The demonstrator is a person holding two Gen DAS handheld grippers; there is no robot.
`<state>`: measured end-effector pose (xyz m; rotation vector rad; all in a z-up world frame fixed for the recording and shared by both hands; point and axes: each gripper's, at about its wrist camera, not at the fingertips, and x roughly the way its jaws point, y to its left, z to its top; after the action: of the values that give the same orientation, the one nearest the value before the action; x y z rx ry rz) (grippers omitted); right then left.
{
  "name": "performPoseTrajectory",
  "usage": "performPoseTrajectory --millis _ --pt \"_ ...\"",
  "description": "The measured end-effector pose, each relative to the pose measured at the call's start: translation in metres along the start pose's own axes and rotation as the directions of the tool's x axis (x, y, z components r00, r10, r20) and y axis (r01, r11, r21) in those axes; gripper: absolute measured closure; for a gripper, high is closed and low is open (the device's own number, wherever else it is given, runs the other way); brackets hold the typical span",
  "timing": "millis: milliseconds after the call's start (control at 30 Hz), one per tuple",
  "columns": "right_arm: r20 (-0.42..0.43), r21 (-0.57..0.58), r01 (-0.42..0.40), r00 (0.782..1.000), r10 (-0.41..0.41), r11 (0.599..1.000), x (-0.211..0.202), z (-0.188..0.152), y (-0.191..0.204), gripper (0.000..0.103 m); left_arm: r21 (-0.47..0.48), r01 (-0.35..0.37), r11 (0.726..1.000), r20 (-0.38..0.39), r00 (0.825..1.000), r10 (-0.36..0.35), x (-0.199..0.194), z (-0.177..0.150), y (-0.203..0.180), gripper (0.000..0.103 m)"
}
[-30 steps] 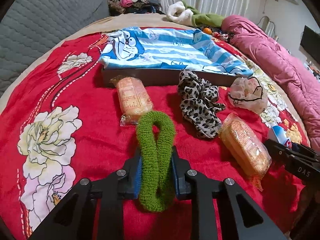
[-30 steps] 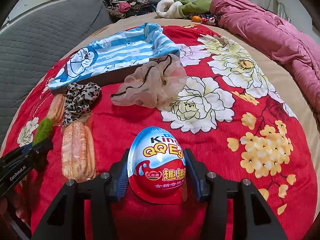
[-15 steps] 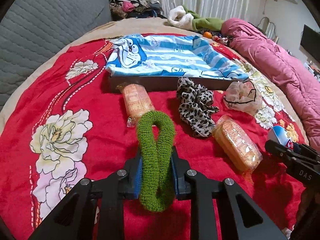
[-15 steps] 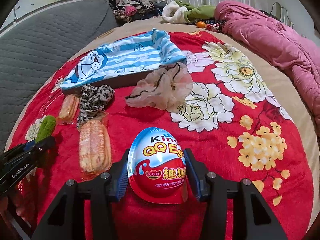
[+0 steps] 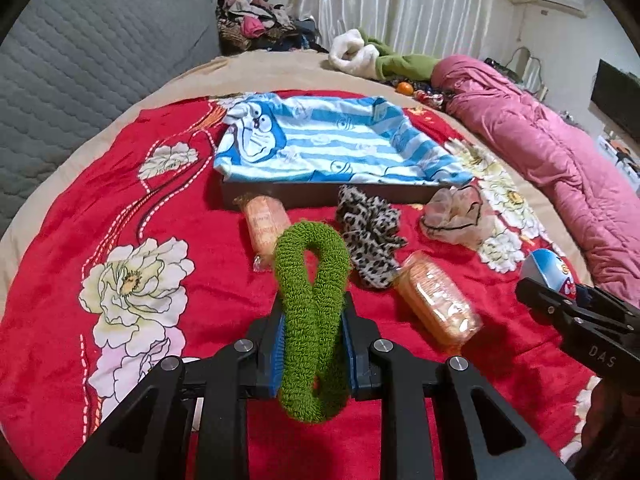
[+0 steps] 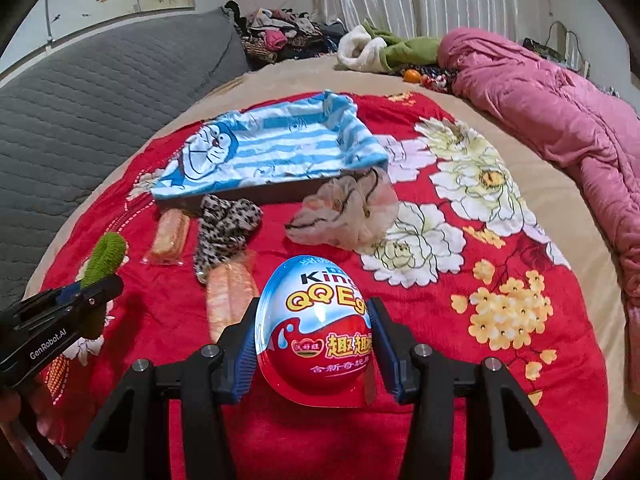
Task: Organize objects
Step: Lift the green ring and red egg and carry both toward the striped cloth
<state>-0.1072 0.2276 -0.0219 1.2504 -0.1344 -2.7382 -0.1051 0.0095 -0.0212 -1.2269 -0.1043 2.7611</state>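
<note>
My left gripper [image 5: 313, 336] is shut on a green fuzzy hair scrunchie [image 5: 310, 276] and holds it above the red blanket. My right gripper [image 6: 316, 344] is shut on a red, white and blue chocolate egg [image 6: 318, 328]; the egg also shows at the right of the left wrist view [image 5: 550, 270]. A shallow dark box lined with blue striped Doraemon cloth [image 5: 320, 148] lies beyond. In front of it lie a leopard scrunchie [image 5: 370, 240], a sheer beige scrunchie [image 5: 454, 214] and two wrapped orange snack packs [image 5: 264, 222] [image 5: 438, 304].
The red flowered blanket [image 5: 132, 280] covers a bed. A grey quilted headboard [image 5: 80, 52] stands at the left. A pink duvet [image 5: 552, 152] lies along the right. Clothes and a white and green bundle [image 5: 372, 54] pile at the far edge.
Both grippers have lifted and drawn back with their objects held; the box and the loose items now sit farther away in both views.
</note>
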Motion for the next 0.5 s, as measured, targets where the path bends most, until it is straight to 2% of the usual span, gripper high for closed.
performPoseTrajectory --millis 200,500 --pt "0.023 -0.016 -0.009 1.000 0.010 1.000 -0.010 0.007 0.010 0.052 -0.008 0.036 0.999 0.011 0.999 -0.036 -0.011 0.009 -0.002 0.079" --pt "0.051 -0.035 -0.023 0.998 0.025 0.999 -0.017 0.020 0.024 0.052 0.005 0.019 1.000 0.043 0.999 -0.020 -0.026 0.026 -0.009 0.079"
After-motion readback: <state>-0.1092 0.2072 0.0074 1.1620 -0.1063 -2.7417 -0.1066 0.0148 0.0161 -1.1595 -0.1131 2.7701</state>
